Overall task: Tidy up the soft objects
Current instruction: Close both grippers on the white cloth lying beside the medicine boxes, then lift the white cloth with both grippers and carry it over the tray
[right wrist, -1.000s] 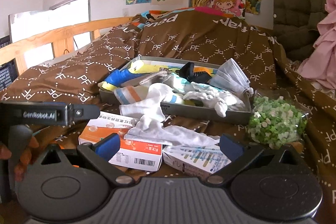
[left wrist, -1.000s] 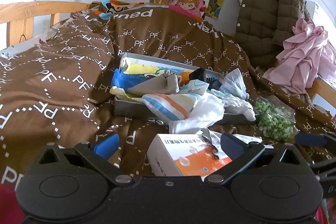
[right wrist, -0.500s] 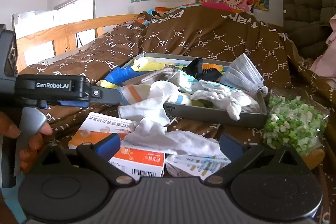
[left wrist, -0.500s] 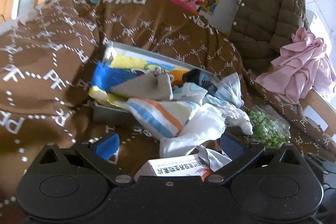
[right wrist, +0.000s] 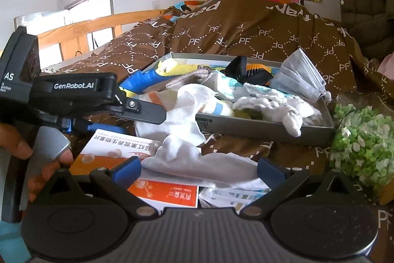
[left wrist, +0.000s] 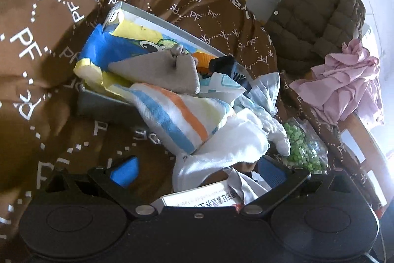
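Left claw [left wrist: 197, 170]: wide open, empty, over the white cloth [left wrist: 221, 152].
Right claw [right wrist: 199, 170]: wide open, empty.
Cloth: spilling over the tray [right wrist: 266, 131] front edge onto the bed.
Tip: pinch a thick fold, clear of the box [right wrist: 118, 152].

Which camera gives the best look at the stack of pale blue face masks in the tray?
The right wrist view: the stack of pale blue face masks sits unobstructed at the grey tray's far right corner. The left wrist view shows only a crumpled edge behind cloths.

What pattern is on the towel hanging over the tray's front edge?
The towel has blue, orange and pale yellow stripes on white; the left wrist view shows it best.
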### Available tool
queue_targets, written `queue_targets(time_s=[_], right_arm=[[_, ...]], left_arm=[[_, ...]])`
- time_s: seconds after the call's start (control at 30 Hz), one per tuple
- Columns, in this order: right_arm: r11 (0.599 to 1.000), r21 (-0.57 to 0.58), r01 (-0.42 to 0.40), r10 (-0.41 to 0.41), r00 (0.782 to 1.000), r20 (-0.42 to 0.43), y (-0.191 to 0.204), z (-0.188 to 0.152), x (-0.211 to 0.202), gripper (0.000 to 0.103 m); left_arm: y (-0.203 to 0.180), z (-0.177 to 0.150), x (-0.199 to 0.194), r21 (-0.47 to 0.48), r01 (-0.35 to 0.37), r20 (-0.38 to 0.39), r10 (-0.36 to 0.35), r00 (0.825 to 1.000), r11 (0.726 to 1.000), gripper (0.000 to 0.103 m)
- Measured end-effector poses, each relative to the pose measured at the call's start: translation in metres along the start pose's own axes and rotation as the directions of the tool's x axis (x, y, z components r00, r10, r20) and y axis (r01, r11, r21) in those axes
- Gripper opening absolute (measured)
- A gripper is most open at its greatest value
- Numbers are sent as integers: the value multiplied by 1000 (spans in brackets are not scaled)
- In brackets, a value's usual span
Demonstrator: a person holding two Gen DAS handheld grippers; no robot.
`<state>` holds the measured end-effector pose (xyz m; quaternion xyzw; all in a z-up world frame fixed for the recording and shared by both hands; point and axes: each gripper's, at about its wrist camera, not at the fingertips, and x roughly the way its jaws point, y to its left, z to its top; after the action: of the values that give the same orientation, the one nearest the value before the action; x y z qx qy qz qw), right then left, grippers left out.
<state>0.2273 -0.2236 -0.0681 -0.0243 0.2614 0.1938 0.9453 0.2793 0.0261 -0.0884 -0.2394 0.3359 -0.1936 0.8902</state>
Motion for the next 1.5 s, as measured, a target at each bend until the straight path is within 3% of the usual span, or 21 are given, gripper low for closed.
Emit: queue_targets(time_s=[0.23,0.33,0.83,1.2,1.37,1.5], right_arm=[[999,44,-22,22,1000,-13,-4,1,3,102],[997,62,-35,36,999,-19,-6,1,3,98],[990,109,-89,92,995,-32,-6,1,3,76],[978,163,-133,141,989,-39,-8,3,2,41],[964,237,-123,137,990,-45,-18,4,3,24],[968,224,-117,125,992,-22,-17,5,-1,14]], left_arm=[[5,3,4,-66,48,10,-47,999,997,100],[4,3,6,-69,79,1,-79,997,995,94],[16,-1,13,-119,77,-4,-78,997,990,48],[17,-2,8,-109,59,22,-57,998,992,16],[9,0,3,-55,44,37,-42,998,997,8],[-1,2,1,-16,47,34,-46,998,999,4]])
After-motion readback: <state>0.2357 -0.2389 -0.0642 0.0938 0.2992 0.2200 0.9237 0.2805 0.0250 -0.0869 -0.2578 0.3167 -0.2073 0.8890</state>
